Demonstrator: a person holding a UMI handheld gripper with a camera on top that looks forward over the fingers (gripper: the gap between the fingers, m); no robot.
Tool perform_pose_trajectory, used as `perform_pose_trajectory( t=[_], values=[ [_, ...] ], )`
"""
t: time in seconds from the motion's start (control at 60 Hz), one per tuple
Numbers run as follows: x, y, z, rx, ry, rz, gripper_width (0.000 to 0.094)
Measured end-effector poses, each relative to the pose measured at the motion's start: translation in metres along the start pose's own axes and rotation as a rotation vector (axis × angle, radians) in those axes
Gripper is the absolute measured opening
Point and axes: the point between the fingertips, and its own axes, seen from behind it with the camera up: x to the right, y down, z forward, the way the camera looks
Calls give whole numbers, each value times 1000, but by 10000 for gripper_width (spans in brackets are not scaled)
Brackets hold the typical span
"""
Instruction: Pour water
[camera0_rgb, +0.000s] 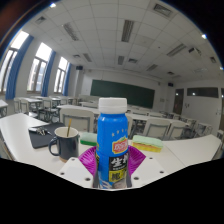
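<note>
A blue bottle (112, 140) with a white cap and a printed label stands upright between my gripper's (112, 165) fingers. The pink pads (89, 157) press against its lower body on both sides, so the fingers are shut on it. A black mug (65, 143) with a stick standing in it sits on the white table (25, 135), to the left of the bottle and a little beyond the fingers.
A dark flat object (42, 137) lies on the table beside the mug. A yellow-green item (147, 146) lies just right of the bottle. Rows of desks (150, 122), a green chalkboard (122, 93) and windows (40, 70) fill the classroom beyond.
</note>
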Motion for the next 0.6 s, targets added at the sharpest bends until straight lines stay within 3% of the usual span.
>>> perform_pose_trajectory(
  t=[0.15,0.283,0.433,0.6],
  values=[
    [20,-51,29,40,128,-405,367],
    [28,-97,46,55,231,-1054,367],
    [-6,-109,55,109,309,-1725,368],
    [-4,-124,45,177,350,-2115,370]
  ],
)
